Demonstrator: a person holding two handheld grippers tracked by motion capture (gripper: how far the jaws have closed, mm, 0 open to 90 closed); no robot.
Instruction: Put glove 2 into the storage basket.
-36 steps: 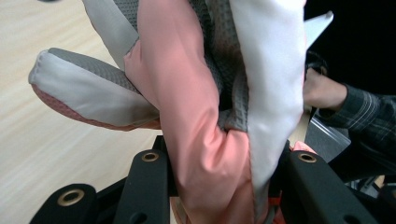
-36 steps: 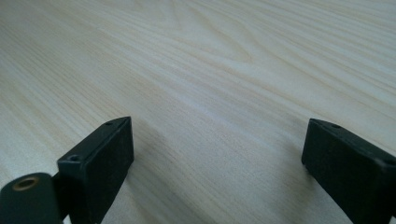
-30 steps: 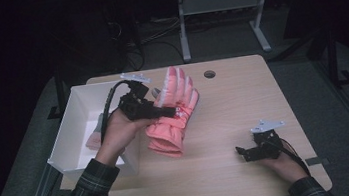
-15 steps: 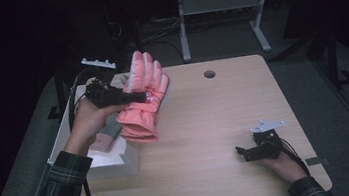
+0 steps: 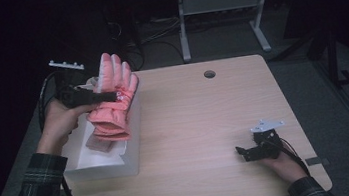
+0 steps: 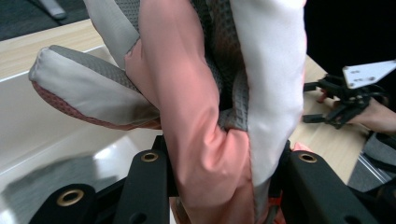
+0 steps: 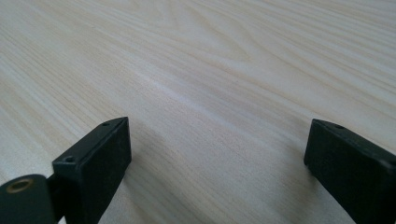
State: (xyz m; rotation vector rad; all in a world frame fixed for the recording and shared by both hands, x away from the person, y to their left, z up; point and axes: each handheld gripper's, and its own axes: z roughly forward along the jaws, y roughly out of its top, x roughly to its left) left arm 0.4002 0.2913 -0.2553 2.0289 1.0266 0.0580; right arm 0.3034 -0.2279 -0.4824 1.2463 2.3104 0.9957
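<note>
Glove (image 5: 112, 98) fabric is bunching between my left gripper (image 6: 224, 158) jaws — they are pinching it, its fingers rising beyond them, above the white box (image 5: 124, 157). My right gripper (image 5: 245, 152) is resting well apart — jaws spread, nothing between.

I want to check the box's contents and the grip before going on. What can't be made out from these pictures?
- Floor of the white box, high view: the pink glove hangs over it. A second pinkish item beneath is partly covered and cannot be identified.
- Glove's fingertips and cuff, left gripper view: cut off by the top and bottom edges.
- Left gripper pads, left gripper view: buried in glove fabric.
- Right gripper, high view: too small to judge the jaw gap.
</note>
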